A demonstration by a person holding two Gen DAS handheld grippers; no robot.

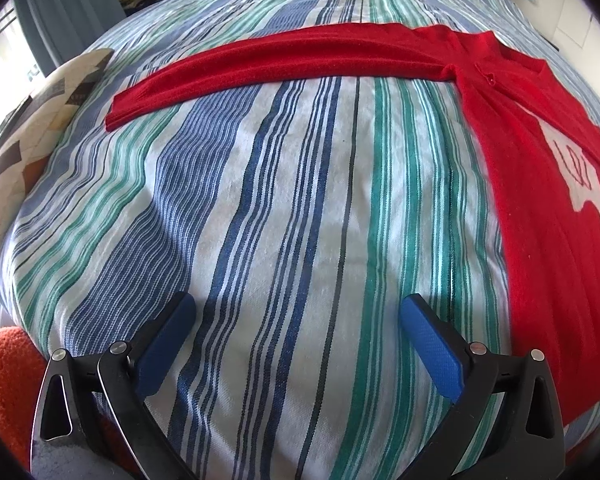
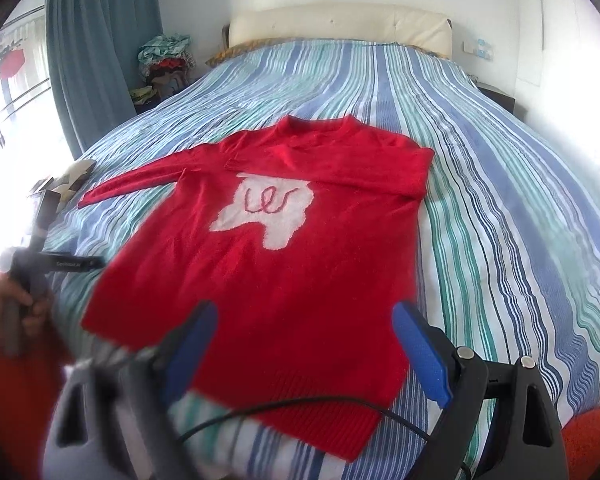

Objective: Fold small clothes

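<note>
A small red sweater (image 2: 260,272) with a white patch on the chest lies flat, front up, on the striped bed (image 2: 500,200). Its right sleeve is folded across the chest; its left sleeve (image 1: 284,62) stretches out straight to the left. My left gripper (image 1: 296,312) is open and empty above bare bedspread, short of that sleeve, with the sweater body (image 1: 548,216) to its right. My right gripper (image 2: 304,320) is open and empty just above the sweater's hem. The left gripper also shows in the right wrist view (image 2: 72,262), held in a hand.
A patterned cushion (image 1: 40,128) lies at the bed's left edge. A cream headboard (image 2: 340,24) stands at the far end. A pile of clothes (image 2: 164,68) sits beside blue curtains (image 2: 96,40) at the back left. A black cable (image 2: 300,404) crosses the hem.
</note>
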